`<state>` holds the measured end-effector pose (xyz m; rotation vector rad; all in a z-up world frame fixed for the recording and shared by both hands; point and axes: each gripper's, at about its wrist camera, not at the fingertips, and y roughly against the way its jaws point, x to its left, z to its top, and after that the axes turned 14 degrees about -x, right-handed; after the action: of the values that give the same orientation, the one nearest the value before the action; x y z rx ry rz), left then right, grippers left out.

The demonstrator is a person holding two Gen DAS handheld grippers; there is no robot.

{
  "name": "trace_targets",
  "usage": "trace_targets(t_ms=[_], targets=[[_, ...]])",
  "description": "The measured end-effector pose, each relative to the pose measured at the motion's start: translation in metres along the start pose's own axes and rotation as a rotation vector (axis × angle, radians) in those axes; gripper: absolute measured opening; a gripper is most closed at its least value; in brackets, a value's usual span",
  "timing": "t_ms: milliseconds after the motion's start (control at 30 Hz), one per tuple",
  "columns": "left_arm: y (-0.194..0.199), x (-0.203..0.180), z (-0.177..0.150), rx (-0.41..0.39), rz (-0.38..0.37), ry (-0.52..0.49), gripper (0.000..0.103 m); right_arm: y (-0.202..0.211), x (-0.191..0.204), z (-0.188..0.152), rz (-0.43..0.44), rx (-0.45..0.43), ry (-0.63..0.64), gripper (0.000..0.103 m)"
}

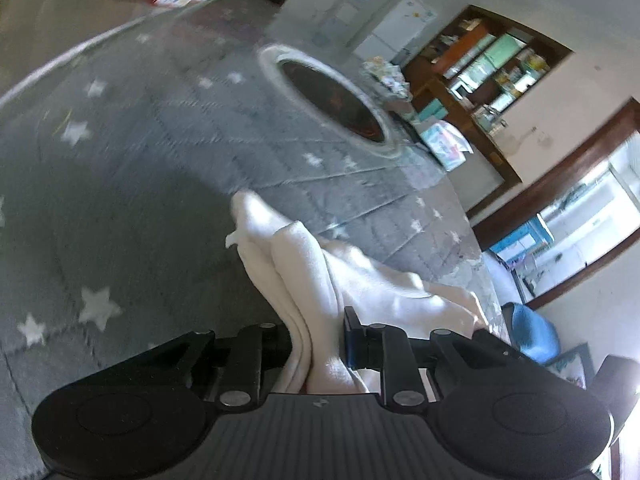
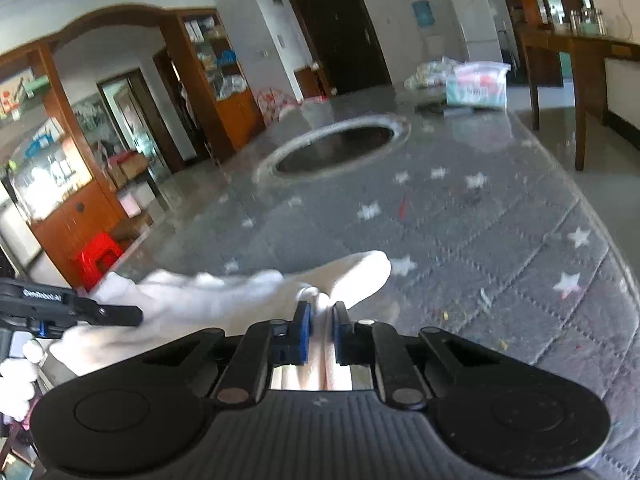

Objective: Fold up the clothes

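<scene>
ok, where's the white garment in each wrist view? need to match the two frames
Left wrist: white garment lower centre, bunched between the left gripper fingers, trailing right along the table edge.
Right wrist: white garment lower centre-left, pinched in the right gripper; the left gripper enters at the left edge.
Shared landmark: round dark hole in the grey star-patterned table cover.
</scene>
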<state>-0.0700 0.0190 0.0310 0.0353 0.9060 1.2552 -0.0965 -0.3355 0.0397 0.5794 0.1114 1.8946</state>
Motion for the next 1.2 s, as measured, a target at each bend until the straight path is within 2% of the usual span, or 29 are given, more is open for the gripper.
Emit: trace_targets(t_ms=[333, 833, 1200], targets=[[-0.007, -0.045, 0.016, -0.013, -0.064, -0.129, 0.020, 0.038, 0.014, 0.030, -0.011, -0.136, 0.067, 0.010], [-0.055, -0.126, 0.033, 0.015, -0.177, -0.230, 0.021, 0.077, -0.014, 0.080, -0.158, -0.269, 0.122, 0.010], [-0.092, -0.172, 0.038, 0.028, -0.171, -0.290, 0.021, 0.071, -0.048, 0.103, -0.230, -0.305, 0.133, 0.010]])
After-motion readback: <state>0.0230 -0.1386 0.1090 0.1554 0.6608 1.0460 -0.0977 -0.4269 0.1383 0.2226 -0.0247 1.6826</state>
